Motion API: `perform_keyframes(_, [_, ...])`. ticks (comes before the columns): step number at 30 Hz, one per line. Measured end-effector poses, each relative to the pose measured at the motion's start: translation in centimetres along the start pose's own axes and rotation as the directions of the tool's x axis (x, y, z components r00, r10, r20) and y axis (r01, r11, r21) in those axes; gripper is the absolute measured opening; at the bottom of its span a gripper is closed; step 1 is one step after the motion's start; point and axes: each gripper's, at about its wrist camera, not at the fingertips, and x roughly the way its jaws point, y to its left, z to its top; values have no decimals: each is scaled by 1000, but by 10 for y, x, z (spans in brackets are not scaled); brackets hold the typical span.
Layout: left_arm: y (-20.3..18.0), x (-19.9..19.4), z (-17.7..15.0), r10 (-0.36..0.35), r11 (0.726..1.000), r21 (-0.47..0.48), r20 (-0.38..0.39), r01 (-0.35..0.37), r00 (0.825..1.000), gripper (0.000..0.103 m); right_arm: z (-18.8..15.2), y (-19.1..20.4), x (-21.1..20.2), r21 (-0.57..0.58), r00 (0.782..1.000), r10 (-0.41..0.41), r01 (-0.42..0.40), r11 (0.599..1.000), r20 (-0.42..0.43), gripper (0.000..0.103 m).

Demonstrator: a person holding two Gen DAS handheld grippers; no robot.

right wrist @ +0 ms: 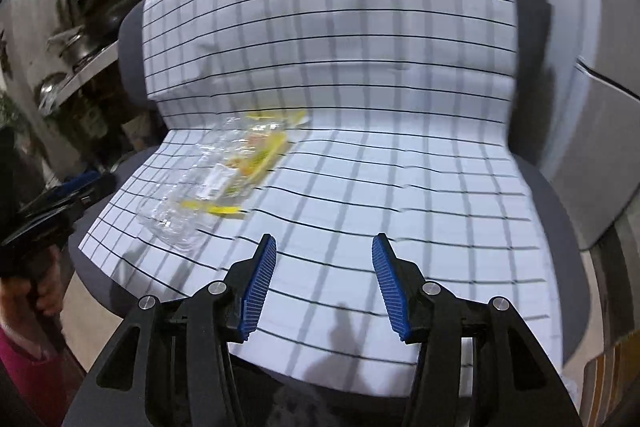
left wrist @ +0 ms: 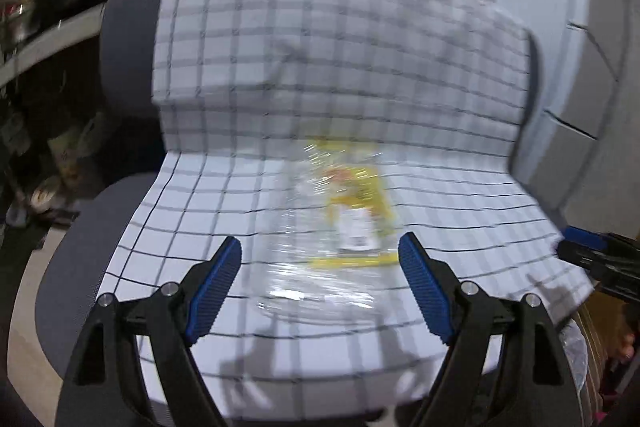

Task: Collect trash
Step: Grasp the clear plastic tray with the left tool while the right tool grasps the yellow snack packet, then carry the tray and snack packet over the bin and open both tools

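Clear plastic wrapper (left wrist: pixel 340 223) with yellow print lies flat on the checked cloth (left wrist: pixel 360 67) draped over a grey chair (left wrist: pixel 72 267), centre frame in left wrist view. Left gripper (left wrist: pixel 320 255) jaws wide, wrapper just beyond, untouched. Right gripper (right wrist: pixel 324 259) part open, empty; wrapper sits left of centre there.

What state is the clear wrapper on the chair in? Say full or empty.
Looks empty: the clear wrapper lies flat and crumpled on the checked cloth, only its yellow print showing.
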Motion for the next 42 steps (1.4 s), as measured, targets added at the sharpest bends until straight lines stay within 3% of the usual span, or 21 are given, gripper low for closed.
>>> perform_keyframes(6, [34, 67, 6, -22, 999, -52, -125, 16, 992, 53, 4, 17, 8, -26, 1000, -17, 17, 1000, -11, 52])
perform_keyframes(8, [40, 88, 6, -54, 997, -69, -166, 43, 985, 50, 4, 17, 9, -30, 999, -31, 31, 999, -17, 52])
perform_keyframes(9, [42, 95, 6, -38, 994, -110, -185, 18, 982, 48, 4, 16, 10, -31, 999, -43, 42, 999, -21, 52])
perform_keyframes(11, [44, 108, 5, -86, 990, -131, -208, 59, 974, 46, 3, 16, 11, -32, 998, -53, 52, 998, -31, 52])
perform_keyframes(14, [42, 117, 4, -112, 989, -124, -232, 84, 966, 29, 3, 16, 15, -36, 996, -71, 69, 997, -48, 52])
perform_keyframes(16, [42, 117, 3, -118, 989, -119, -226, 93, 967, 7, 4, 18, 18, -39, 996, -75, 73, 997, -55, 52])
perform_keyframes(24, [53, 50, -3, -123, 971, -208, -31, 114, 992, 4, 14, 39, 39, -81, 996, -48, 42, 996, -75, 52])
perform_keyframes(27, [60, 20, -10, -49, 964, -260, 33, 56, 998, 4, 20, 53, 54, -94, 997, -11, 3, 996, -79, 61])
perform_keyframes(31, [63, 12, -18, 96, 960, -262, -8, -95, 995, 4, 31, 68, 85, -89, 994, 50, -59, 994, -93, 61])
perform_keyframes(37, [64, 26, -25, 116, 965, -228, -90, -133, 989, 4, 43, 84, 146, -53, 978, 109, -120, 991, -176, 51])
perform_keyframes(39, [61, 30, -25, 117, 969, -207, -106, -137, 987, 4, 45, 82, 161, -42, 977, 75, -85, 996, -199, 51])
perform_keyframes(42, [57, 38, -25, 129, 974, -173, -121, -149, 984, 4, 49, 73, 172, 30, 973, 98, -94, 995, -211, 52])
